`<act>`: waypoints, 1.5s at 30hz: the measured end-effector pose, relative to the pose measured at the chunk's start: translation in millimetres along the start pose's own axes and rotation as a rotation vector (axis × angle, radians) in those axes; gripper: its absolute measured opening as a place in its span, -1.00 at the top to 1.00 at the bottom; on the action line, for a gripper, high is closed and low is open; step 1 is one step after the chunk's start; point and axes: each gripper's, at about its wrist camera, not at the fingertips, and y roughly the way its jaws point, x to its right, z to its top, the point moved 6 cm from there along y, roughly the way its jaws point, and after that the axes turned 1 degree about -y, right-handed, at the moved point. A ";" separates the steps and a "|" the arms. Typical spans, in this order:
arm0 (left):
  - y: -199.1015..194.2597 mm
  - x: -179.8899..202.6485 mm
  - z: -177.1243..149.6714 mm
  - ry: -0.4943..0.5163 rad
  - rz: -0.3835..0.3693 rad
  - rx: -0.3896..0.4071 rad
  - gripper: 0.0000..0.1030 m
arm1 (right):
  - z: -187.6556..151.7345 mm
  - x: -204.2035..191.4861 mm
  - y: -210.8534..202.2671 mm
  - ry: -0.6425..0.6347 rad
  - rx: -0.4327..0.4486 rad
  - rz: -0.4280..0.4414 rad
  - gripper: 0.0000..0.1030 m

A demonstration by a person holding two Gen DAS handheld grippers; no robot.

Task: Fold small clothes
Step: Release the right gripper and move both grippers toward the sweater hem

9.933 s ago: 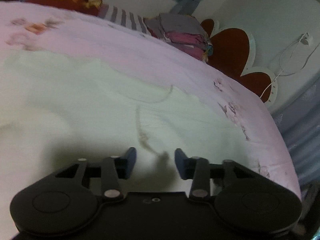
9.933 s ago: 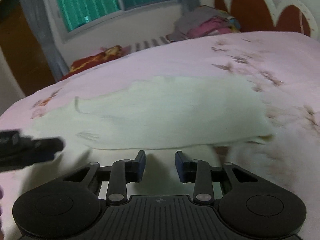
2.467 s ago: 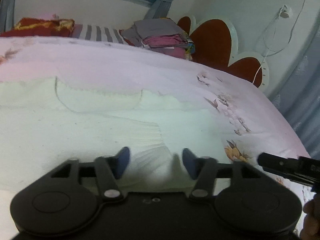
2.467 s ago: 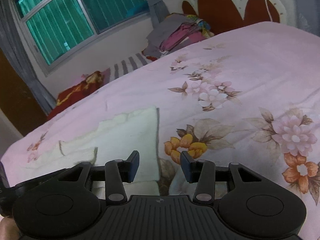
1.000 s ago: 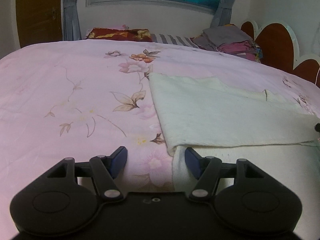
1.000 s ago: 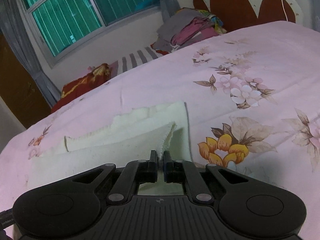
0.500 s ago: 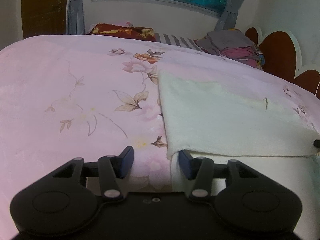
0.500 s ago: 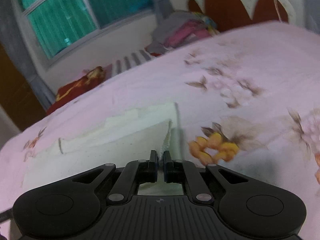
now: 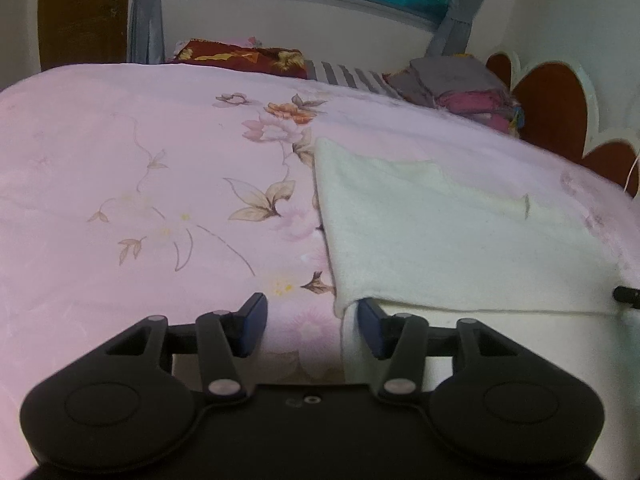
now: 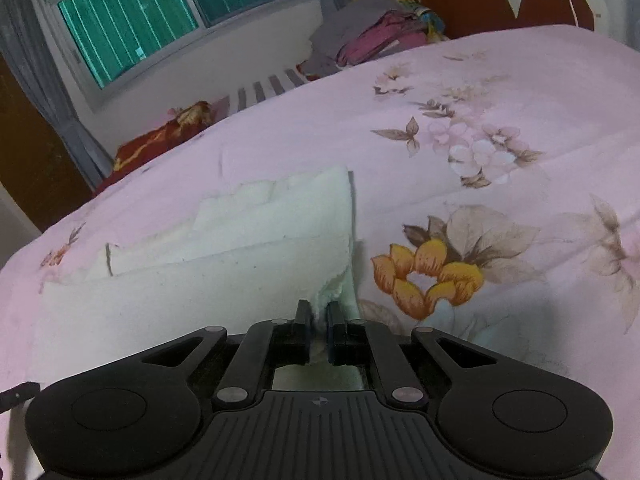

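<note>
Bedroom, pink floral bedspread, green window at the back, a pile of clothes by the red headboard. Left wrist view first: the cream garment lies flat to the right and ahead of the left gripper, its long axis running across to the right, its folded edge pointing away toward the window. The jaws stand wide apart, holding nothing, and the near left corner sits right between them, just inside the right finger. That corner is the thing to close on, I'd say. Over to the right wrist view: the bedspread runs up to the same window, and the garment stretches off to the left of the right gripper, long axis leading leftward, a stepped edge on its far side. These jaws are pinched nearly together on the garment's near right corner, which bunches up between them. So one end is held, the other lined up but free; the left gripper is the nearer to the loose corner.
</note>
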 end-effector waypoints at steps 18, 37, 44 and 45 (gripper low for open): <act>27.6 47.8 7.6 0.105 -0.169 0.045 -0.07 | -22.1 -40.5 3.3 -0.236 0.007 0.074 0.60; 72.0 50.8 78.9 -0.007 -0.215 0.056 -0.47 | 41.6 -1.7 28.1 -0.121 0.081 -0.038 0.60; 83.8 130.7 50.8 0.204 -0.253 0.046 -0.51 | 3.9 -122.9 46.3 -0.243 -0.003 0.247 0.60; 89.6 130.4 47.7 0.225 -0.229 0.036 -0.51 | -0.5 -131.6 51.3 -0.250 -0.021 0.264 0.60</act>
